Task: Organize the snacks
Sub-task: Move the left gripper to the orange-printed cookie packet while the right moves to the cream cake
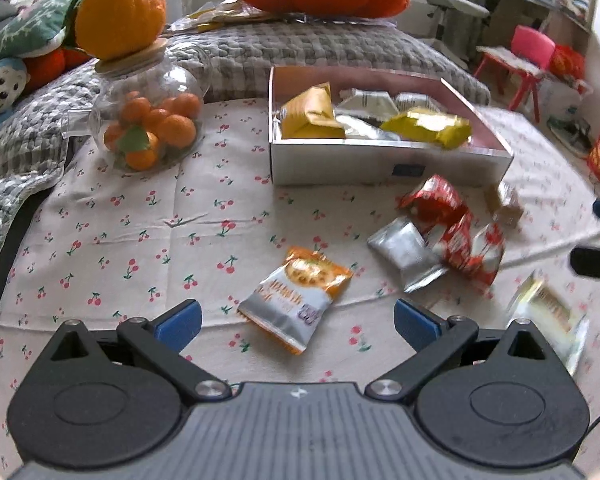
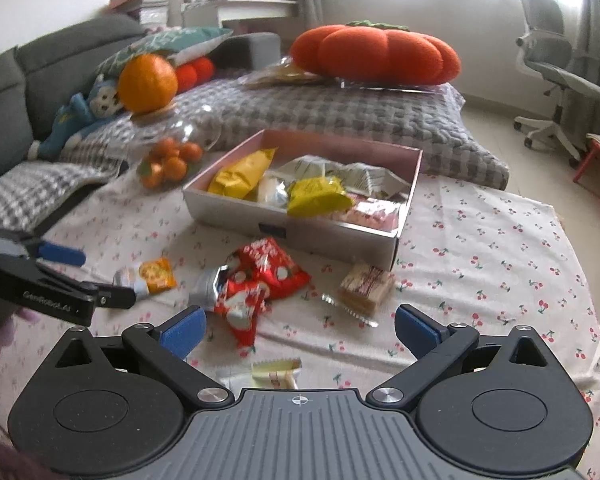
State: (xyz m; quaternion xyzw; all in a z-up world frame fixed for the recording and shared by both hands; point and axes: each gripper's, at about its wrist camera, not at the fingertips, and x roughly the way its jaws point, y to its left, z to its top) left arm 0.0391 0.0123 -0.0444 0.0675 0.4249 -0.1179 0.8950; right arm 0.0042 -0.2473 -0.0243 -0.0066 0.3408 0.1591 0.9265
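Orange snack packet point(image 1: 296, 300) flat on tabletop point(image 1: 140, 248), just ahead of left gripper point(image 1: 298, 322), jaws spread wide, empty. Light, crinkly, slippery foil; pinch crimped end. Right gripper point(image 2: 300, 330) also open, empty. Box point(image 1: 380, 162) beyond.

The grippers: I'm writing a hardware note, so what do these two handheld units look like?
Both match. The left gripper and right gripper each have a ribbed grey centre plate with a small crosshair mark, black linkage arms with silver pivot screws, round black side housings and blue finger pads. Seen from the right wrist view, the left unit carries white lettering, too blurred to read reliably.
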